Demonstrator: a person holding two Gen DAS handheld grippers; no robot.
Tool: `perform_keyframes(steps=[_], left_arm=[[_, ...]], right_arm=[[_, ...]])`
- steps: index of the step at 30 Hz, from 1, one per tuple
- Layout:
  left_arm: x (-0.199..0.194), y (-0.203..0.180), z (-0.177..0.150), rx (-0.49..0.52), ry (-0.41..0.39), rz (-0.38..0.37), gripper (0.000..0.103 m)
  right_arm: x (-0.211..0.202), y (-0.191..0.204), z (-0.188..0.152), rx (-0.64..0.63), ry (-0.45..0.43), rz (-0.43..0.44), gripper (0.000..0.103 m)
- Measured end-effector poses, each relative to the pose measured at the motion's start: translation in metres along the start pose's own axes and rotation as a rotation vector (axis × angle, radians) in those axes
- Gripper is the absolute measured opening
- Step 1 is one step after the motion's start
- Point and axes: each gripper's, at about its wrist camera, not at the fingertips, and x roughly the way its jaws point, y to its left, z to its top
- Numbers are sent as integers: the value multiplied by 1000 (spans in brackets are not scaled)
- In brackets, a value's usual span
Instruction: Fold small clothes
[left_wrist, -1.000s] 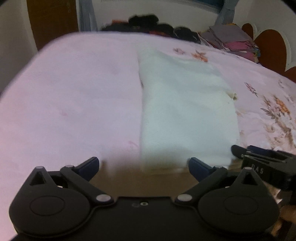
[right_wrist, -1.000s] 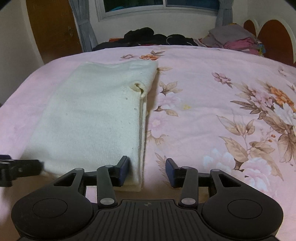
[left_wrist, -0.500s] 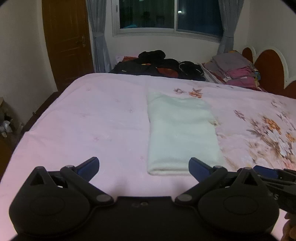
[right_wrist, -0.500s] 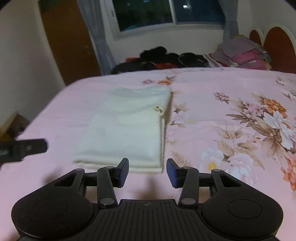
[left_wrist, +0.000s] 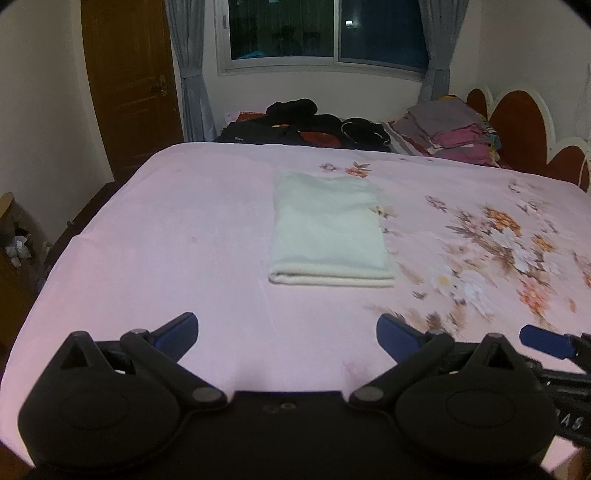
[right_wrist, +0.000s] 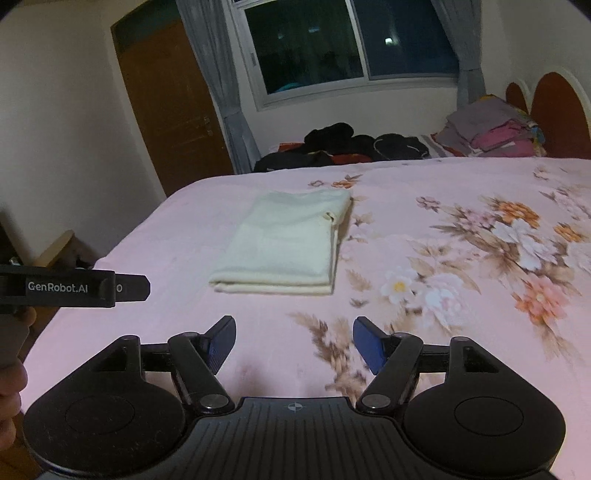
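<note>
A folded cream garment (left_wrist: 327, 229) (right_wrist: 286, 242) lies flat in a neat rectangle on the pink floral bedspread (left_wrist: 177, 229) (right_wrist: 461, 206). My left gripper (left_wrist: 287, 332) hovers open, well back from the garment's near edge, with nothing between its blue pads. My right gripper (right_wrist: 294, 341) is also back from the cloth; its jaws are opening and hold nothing. Its blue fingertip (left_wrist: 546, 341) shows at the right edge of the left wrist view. The left gripper's side (right_wrist: 74, 288) shows at the left of the right wrist view.
A pile of dark clothes (left_wrist: 314, 125) (right_wrist: 343, 147) lies along the far edge of the bed. Folded grey and pink clothes (left_wrist: 450, 129) (right_wrist: 491, 129) are stacked by the red headboard (left_wrist: 517, 122). A wooden door (left_wrist: 129, 85) and a window (left_wrist: 325, 29) are behind.
Both grippers have drawn back and up from the folded garment, which now lies farther off. The right gripper's jaws have spread wider. The garment has stayed put.
</note>
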Motion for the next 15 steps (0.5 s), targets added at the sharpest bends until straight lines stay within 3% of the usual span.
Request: perform_keyframes(steps=[1,2,3,5,8,15], left_arm=[[-9,0,-4,-2,-8,5,103],[-17,0,-7,-4,-16,10,103],[-25,0,-10,-7,-22,15,103],[-41,1,-17,-10,-29,16,103],[-64,2,-27,-10,-36,28,103],[-108,6,-48,-29,-55,49,103]], right_arm=[[-9,1,-1,-4,-8,-2,71],[-20,3,-1,-13,-21,-6,77],[-30,6,-1,-20,-29,-11,88],[-52,12,-1,-29,-54,-13,98],[-84,24,2,-44,-88,-30,103],[-139,49,2,-87,-151,-80,103]])
